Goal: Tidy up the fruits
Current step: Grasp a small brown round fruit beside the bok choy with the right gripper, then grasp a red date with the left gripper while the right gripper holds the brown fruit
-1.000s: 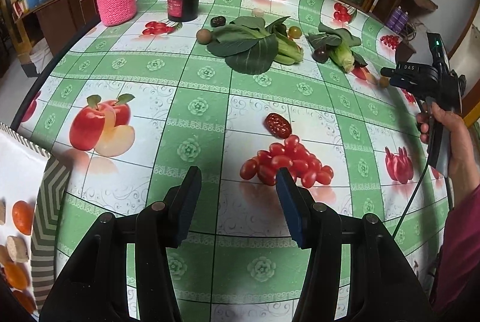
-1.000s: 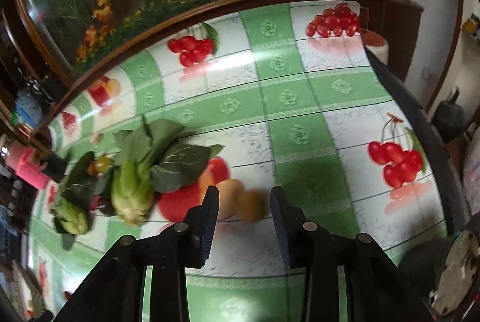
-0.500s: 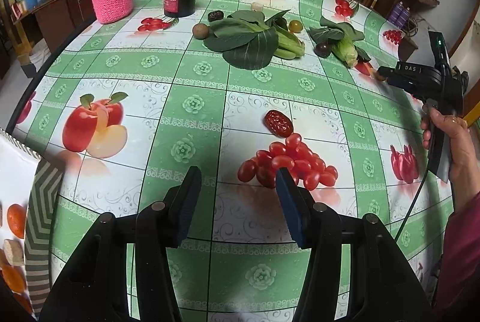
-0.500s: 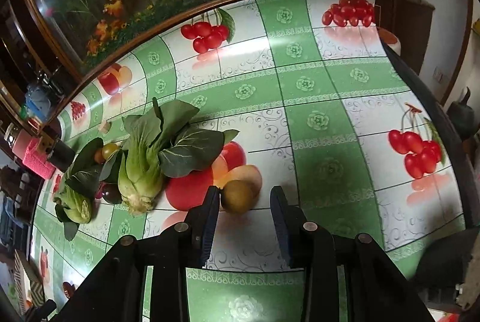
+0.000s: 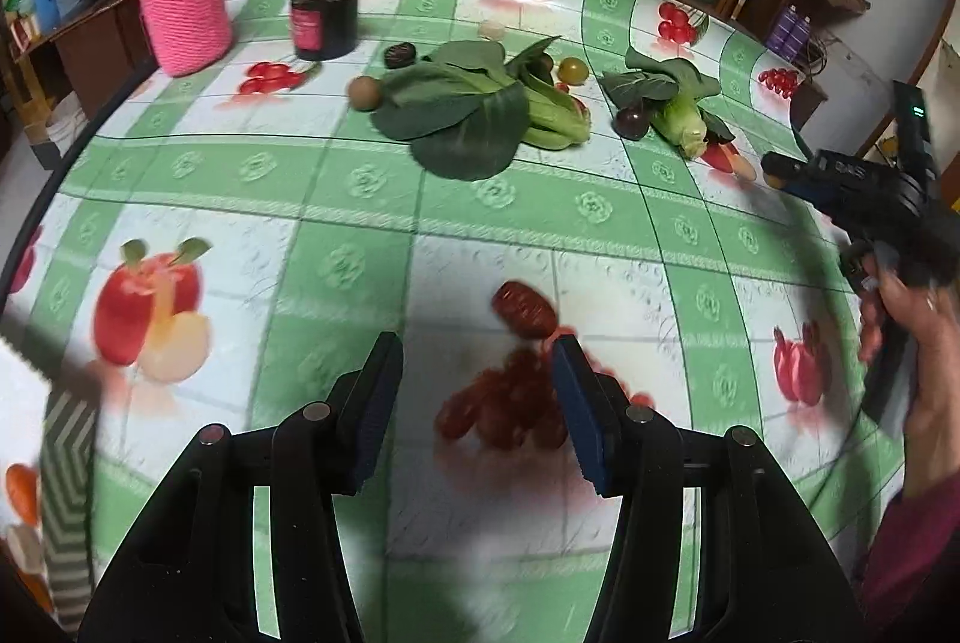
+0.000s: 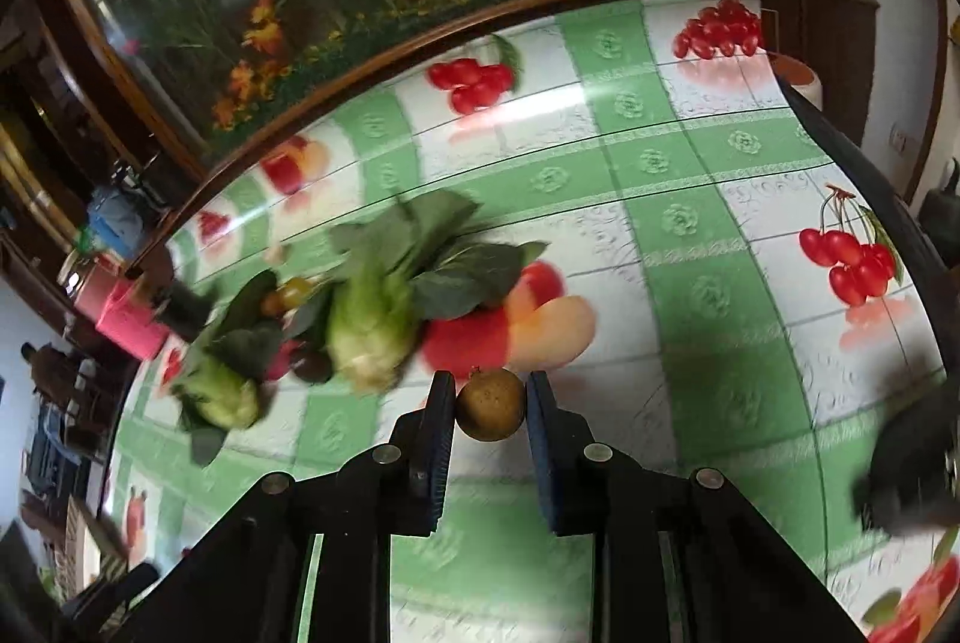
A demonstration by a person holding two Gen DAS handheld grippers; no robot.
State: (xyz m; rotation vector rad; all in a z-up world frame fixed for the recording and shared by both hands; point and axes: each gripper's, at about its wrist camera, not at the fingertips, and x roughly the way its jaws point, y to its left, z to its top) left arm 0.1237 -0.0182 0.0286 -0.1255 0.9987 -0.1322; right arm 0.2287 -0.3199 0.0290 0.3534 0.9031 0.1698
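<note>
The right gripper point(image 6: 490, 406) has closed since half a second ago; its jaws now pinch the brown round fruit point(image 6: 491, 404) at centre frame, just below the bok choy point(image 6: 384, 319). The left gripper point(image 5: 474, 391) hangs over the counter point(image 5: 336, 199), jaws wide apart and empty, the red date point(image 5: 525, 308) just above. A patterned box point(image 5: 63, 487) at lower left holds orange pieces.
</note>
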